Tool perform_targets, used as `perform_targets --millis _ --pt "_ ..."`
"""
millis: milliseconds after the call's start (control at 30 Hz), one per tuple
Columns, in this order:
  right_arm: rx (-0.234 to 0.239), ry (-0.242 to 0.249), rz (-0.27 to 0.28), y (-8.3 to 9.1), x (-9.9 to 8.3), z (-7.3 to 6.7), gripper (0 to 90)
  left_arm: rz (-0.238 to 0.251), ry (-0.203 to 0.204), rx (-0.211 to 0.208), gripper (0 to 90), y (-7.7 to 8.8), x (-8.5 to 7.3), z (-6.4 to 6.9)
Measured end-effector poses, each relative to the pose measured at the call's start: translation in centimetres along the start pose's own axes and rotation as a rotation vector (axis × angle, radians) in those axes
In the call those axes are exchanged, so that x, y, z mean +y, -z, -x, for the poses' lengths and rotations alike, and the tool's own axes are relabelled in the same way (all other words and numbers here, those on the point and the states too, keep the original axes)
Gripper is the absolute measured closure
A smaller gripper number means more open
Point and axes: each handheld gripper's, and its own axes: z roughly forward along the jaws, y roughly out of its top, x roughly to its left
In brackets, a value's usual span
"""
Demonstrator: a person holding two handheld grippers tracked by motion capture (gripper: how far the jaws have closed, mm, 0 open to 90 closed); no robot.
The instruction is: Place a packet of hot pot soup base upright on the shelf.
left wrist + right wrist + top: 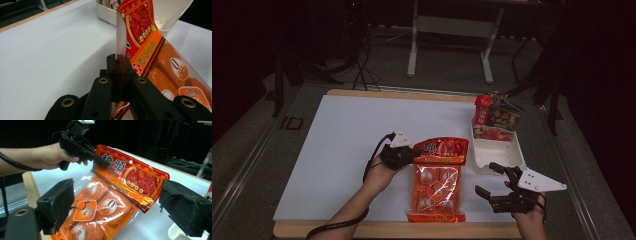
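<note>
An orange and red snack bag (437, 185) with several round cakes inside lies at the table's front, its top end lifted. My left gripper (416, 153) is shut on the bag's upper left corner. In the left gripper view the jaws (120, 63) pinch the bag's clear edge, and the bag (147, 47) rises to their right. My right gripper (487, 178) is open just right of the bag, with nothing between its fingers. In the right gripper view the wide-apart pads (57, 202) frame the bag (130, 175), and the left gripper (100, 160) holds its corner.
A white open box (512, 156) sits right of the bag, with a red packet inside its far end. A red packet (482, 110) and a dark packet (504, 116) stand behind it. The white table sheet (347, 145) ends at a wooden front edge (377, 230).
</note>
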Motion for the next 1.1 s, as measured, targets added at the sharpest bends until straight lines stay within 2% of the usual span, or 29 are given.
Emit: perform_targets --millis 300,333,467,633,767,833,867,900,933,1000,1033,1067,1100 --pt "-0.008 0.004 0.011 -0.1 0.3 -0.5 10.3 0.044 -0.026 -0.015 90.0 1.5 0.9 0.8" --pt "0.003 -0.018 0.013 -0.1 0.2 -0.5 10.3 0.054 -0.034 -0.014 90.0 1.8 1.0 1.2" --pt "-0.004 -0.031 0.011 -0.1 0.2 -0.4 10.4 0.070 -0.040 -0.028 90.0 2.3 1.3 1.5" --pt "-0.047 -0.026 -0.005 0.0 0.4 -0.3 11.1 0.101 -0.068 -0.044 90.0 3.1 1.7 2.5" --pt "-0.048 -0.037 -0.004 -0.2 0.6 0.0 13.7 0.119 -0.086 -0.063 90.0 3.8 2.1 3.2" --pt "-0.066 -0.035 -0.001 -0.3 1.0 0.0 20.7 0.135 -0.099 -0.083 90.0 4.2 2.2 3.6" --pt "-0.066 -0.035 -0.001 -0.3 1.0 0.0 20.7 0.143 -0.100 -0.094 90.0 4.3 2.3 3.8" --pt "-0.109 -0.030 0.009 -0.4 1.4 0.0 24.4 0.161 -0.114 -0.112 90.0 4.6 2.5 4.2" --pt "-0.124 -0.028 0.013 -0.4 1.6 0.1 25.7 0.161 -0.114 -0.112 90.0 4.6 2.5 4.2" --pt "-0.134 -0.024 0.021 -0.5 1.8 0.2 25.7 0.166 -0.116 -0.130 90.0 4.8 2.5 4.4" --pt "-0.164 -0.016 0.039 -0.5 1.9 0.2 25.7 0.171 -0.117 -0.134 90.0 4.9 2.5 4.5" --pt "-0.164 -0.015 0.052 -0.5 2.0 0.4 25.6 0.173 -0.120 -0.144 90.0 5.0 2.5 4.6" --pt "-0.160 -0.008 0.037 -0.9 2.1 0.6 25.7 0.183 -0.125 -0.157 90.0 5.2 2.4 4.7"
